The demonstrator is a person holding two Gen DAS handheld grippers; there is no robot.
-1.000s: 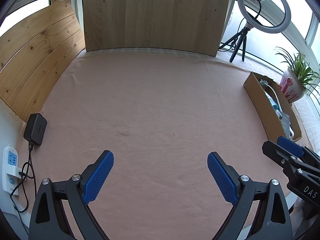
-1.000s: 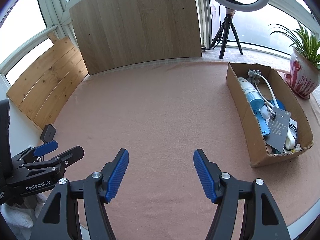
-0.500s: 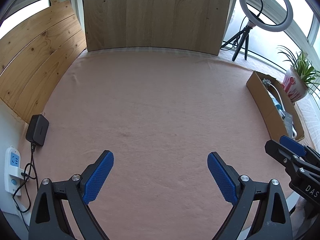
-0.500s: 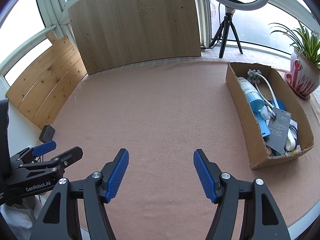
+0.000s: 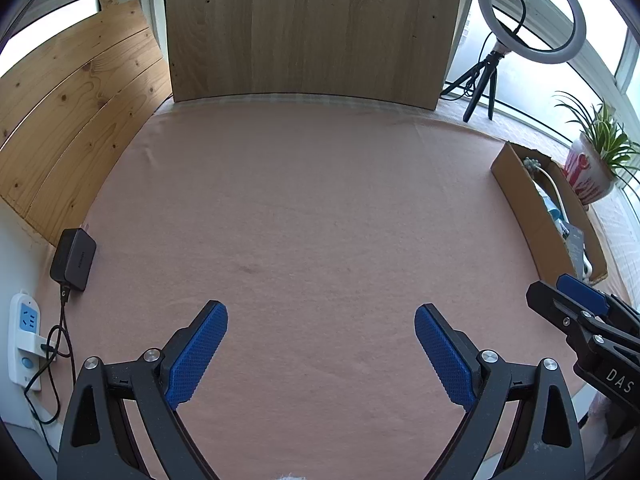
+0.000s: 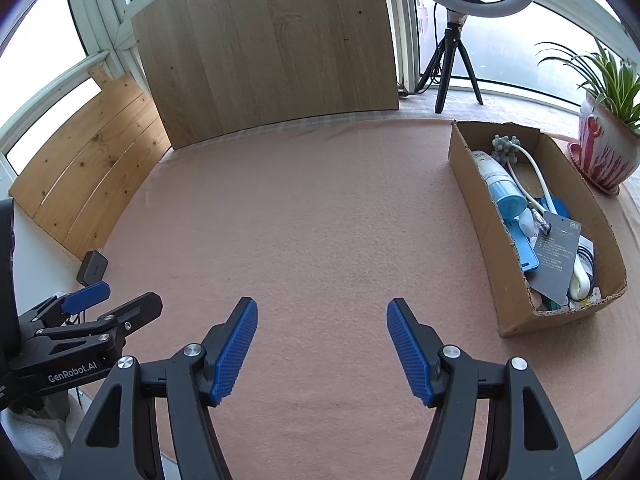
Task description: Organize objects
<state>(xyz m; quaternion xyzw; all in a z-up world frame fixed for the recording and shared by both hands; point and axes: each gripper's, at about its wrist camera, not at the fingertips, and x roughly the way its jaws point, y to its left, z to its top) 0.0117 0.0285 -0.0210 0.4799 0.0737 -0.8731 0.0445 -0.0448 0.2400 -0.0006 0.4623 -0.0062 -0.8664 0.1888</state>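
Observation:
A cardboard box stands at the right of the pink cloth-covered table. It holds a white and blue bottle, a white cable, a blue flat item, a grey card and other small things. The box also shows in the left wrist view. My left gripper is open and empty above the table's near edge. My right gripper is open and empty, left of the box. Each gripper shows at the edge of the other's view.
A wooden board stands at the back and slatted wood at the left. A black charger and a white power strip lie at the left edge. A ring light and a potted plant stand behind the box.
The left wrist view has shifted slightly, so the box and ring light sit a little further left and higher. Both grippers stay open and empty.

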